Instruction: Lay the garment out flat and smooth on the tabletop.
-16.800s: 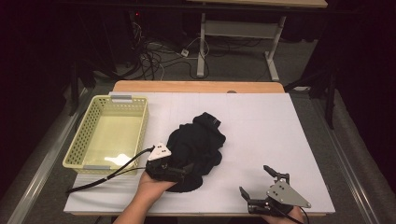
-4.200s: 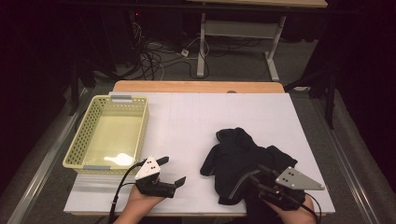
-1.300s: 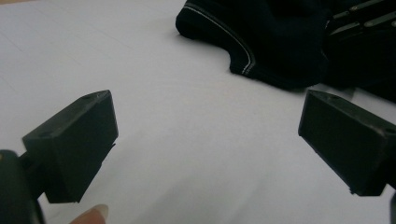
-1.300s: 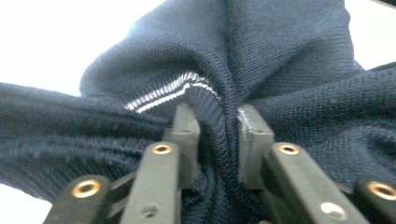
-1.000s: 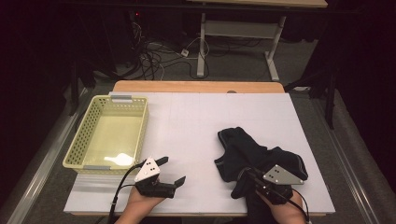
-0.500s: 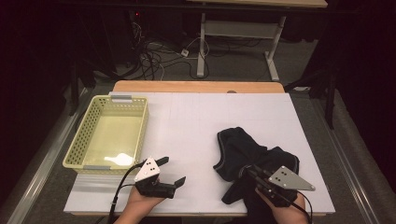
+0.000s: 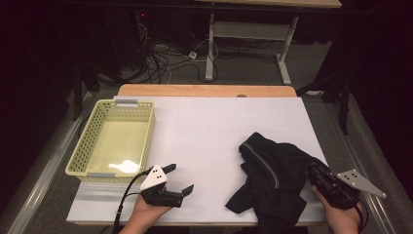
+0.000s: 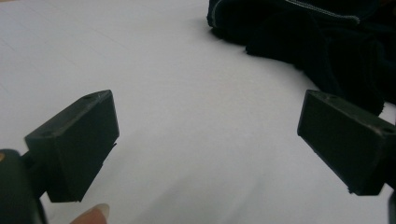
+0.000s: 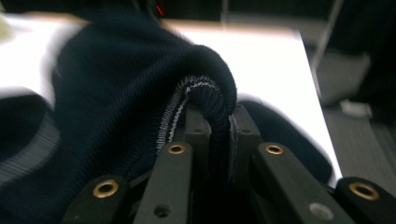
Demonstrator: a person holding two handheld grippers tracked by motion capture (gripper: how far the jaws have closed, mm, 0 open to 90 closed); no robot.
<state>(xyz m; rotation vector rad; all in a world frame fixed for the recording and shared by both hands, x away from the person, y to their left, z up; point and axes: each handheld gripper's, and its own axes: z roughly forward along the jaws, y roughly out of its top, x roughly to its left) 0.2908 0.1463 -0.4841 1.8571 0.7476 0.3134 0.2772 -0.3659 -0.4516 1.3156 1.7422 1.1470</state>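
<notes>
A dark navy knitted garment [image 7: 275, 178] lies crumpled at the front right of the white table [image 7: 214, 131]. My right gripper [image 7: 315, 174] is shut on a ribbed edge of the garment [image 9: 205, 100], whose fold bulges up between the jaws in the right gripper view. My left gripper [image 7: 176, 178] rests near the front edge, left of the garment, open with nothing between its fingers [image 8: 79, 140]. Past those open jaws in the left gripper view, the garment [image 8: 317, 37] lies farther off at the upper right.
A pale yellow mesh basket [image 7: 83, 151] stands at the left side of the table. A wooden strip [image 7: 204, 90] runs along the far edge. Cables and a desk frame [image 7: 243, 44] lie on the floor beyond. Bare white surface spreads between basket and garment.
My right gripper has moved to the right with the garment's edge in it, dragging the cloth along. The left gripper has stayed where it was.
</notes>
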